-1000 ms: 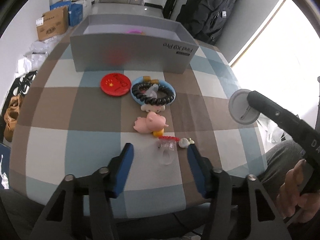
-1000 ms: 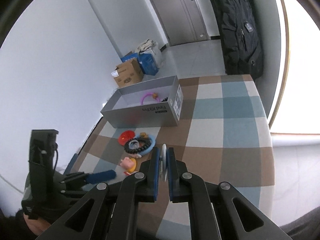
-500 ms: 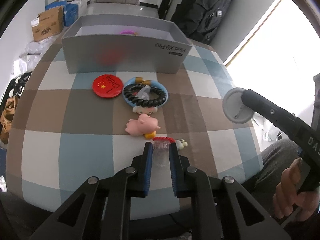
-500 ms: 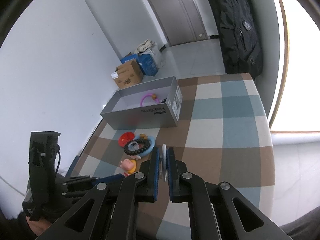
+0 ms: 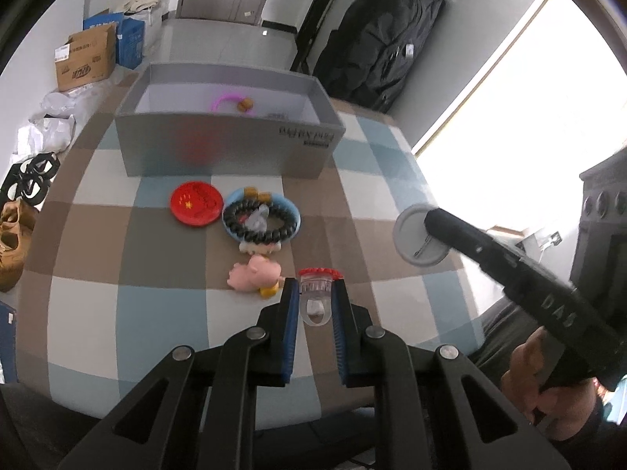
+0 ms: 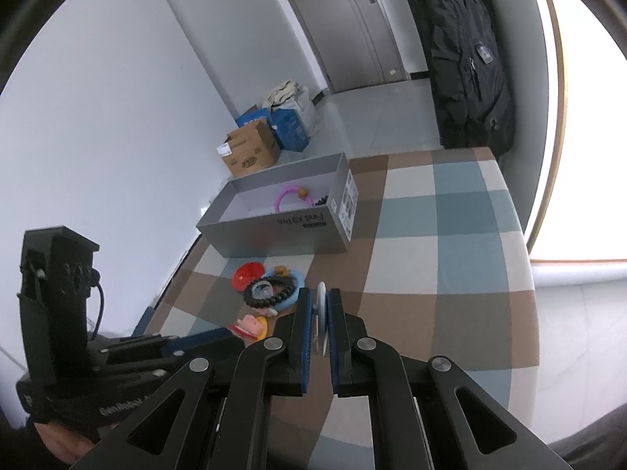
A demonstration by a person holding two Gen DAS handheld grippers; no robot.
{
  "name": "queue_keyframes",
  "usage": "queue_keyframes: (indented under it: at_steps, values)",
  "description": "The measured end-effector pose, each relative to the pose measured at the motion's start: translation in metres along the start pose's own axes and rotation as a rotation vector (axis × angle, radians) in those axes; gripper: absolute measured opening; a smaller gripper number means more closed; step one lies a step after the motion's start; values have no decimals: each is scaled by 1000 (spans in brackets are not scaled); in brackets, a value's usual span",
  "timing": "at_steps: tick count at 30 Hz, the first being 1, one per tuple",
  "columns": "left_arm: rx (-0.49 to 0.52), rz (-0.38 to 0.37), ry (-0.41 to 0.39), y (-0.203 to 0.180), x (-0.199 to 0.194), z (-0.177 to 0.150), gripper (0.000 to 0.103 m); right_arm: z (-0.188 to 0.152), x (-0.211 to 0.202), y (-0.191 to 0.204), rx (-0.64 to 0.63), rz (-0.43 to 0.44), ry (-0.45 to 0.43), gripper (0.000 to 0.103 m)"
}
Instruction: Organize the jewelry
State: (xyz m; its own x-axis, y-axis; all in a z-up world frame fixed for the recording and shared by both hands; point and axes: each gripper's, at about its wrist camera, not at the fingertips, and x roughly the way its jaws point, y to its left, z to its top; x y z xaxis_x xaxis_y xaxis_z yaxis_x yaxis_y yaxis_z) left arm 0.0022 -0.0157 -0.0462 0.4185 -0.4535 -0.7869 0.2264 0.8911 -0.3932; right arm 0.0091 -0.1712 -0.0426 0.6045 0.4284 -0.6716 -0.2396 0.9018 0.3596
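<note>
My left gripper (image 5: 315, 291) is shut on a clear plastic toy ring with a red top (image 5: 317, 293), held just above the checked tablecloth. Beyond it lie a pink pig figure (image 5: 254, 276), a blue bangle with a black bead bracelet (image 5: 261, 221) and a red round badge (image 5: 196, 203). The grey open box (image 5: 227, 149) stands behind them with a pink hoop (image 5: 227, 100) inside. My right gripper (image 6: 318, 305) is shut on a silver round pin badge (image 6: 321, 305), seen edge-on; in the left wrist view the pin badge (image 5: 417, 235) hangs above the table's right side.
The checked table (image 6: 450, 243) has bare cloth on its right half. A black backpack (image 6: 466, 58) hangs by the door. Cardboard and blue boxes (image 6: 254, 149) sit on the floor past the table. A person's hand (image 5: 529, 384) holds the right gripper's handle.
My left gripper went from open around the clear ring to shut on it, then lifted it slightly and tilted up. The right gripper with the pin badge stayed put.
</note>
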Motion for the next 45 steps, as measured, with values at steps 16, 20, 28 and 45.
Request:
queue_keyframes:
  at_steps: [16, 20, 28, 45]
  values:
    - [-51, -14, -154, 14, -30, 71, 12, 62, 2, 18, -55, 30, -70, 7]
    - [-46, -2, -174, 18, -29, 90, 12, 88, 10, 27, -83, 59, -85, 7]
    - [-63, -11, -188, 39, -15, 121, 12, 124, 42, 35, -101, 110, -86, 7]
    - [-80, -12, -99, 63, 30, 139, 12, 133, 117, 14, -63, 147, 23, 7]
